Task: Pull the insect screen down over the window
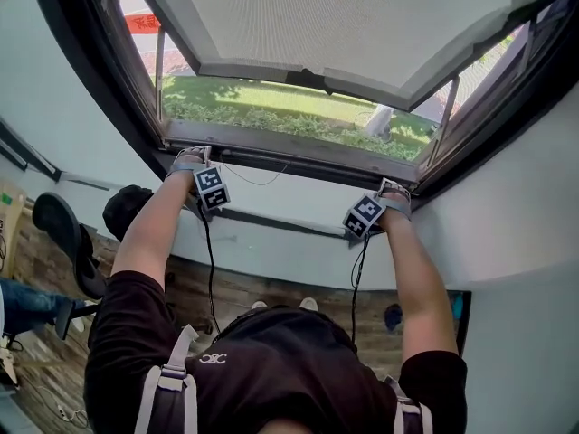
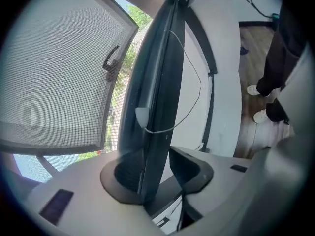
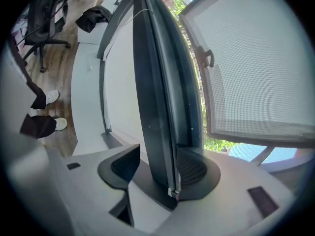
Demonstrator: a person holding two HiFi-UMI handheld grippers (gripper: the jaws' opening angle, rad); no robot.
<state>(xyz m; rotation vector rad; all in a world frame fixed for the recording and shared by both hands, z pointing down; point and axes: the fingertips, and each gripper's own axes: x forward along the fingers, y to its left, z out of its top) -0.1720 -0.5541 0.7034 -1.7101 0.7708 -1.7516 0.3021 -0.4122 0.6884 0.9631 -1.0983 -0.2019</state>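
A dark pull bar (image 1: 289,156) runs along the lower edge of the window opening, with a thin cord loop (image 1: 258,177) hanging from it. My left gripper (image 1: 188,157) is at the bar's left end. In the left gripper view the bar (image 2: 157,97) stands between the jaws of that gripper (image 2: 156,173), and both pads touch it. My right gripper (image 1: 395,188) is at the bar's right end. In the right gripper view the bar (image 3: 157,82) lies against one pad (image 3: 194,171), and the other pad (image 3: 123,166) stands off with a gap.
The window sash (image 1: 298,25) is tilted outward above the bar, its handle (image 1: 303,80) at its lower rail; grass lies beyond. A dark rail (image 1: 271,222) crosses the white wall below. An office chair (image 1: 63,233) and a black bag (image 1: 127,208) stand at left on the wood floor.
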